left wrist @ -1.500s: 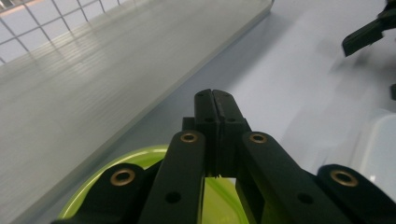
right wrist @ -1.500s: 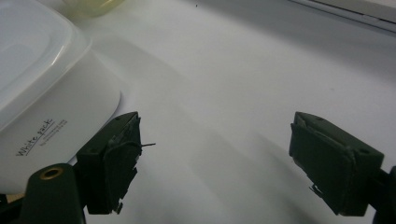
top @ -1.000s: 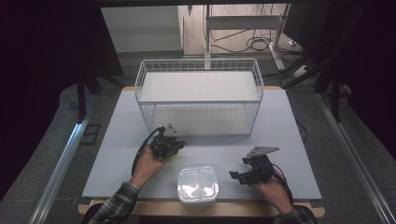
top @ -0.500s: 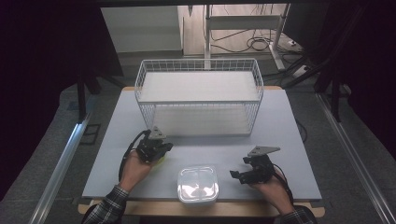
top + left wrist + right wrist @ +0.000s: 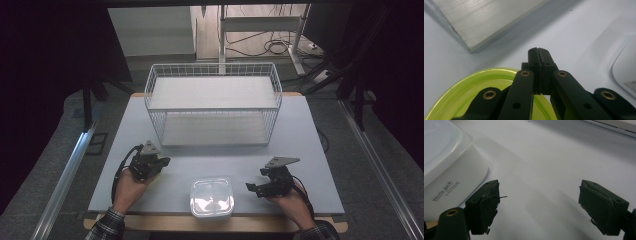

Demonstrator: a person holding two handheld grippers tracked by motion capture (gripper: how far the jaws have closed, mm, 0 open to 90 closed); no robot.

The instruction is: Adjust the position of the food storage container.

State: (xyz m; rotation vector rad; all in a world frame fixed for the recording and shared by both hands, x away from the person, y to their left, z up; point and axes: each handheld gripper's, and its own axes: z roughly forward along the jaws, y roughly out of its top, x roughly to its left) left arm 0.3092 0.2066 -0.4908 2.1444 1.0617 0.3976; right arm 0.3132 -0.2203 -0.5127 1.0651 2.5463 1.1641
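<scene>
From above, your left gripper sits left of the white lidded container at the table's near edge, your right gripper just beside its right wall, likely lined up to take it. Along the left gripper's jaws, you see them pressed fully together on nothing, a yellow-green plate lying underneath. Along the right gripper's jaws, they stand wide apart and empty, the container beside one pad.
</scene>
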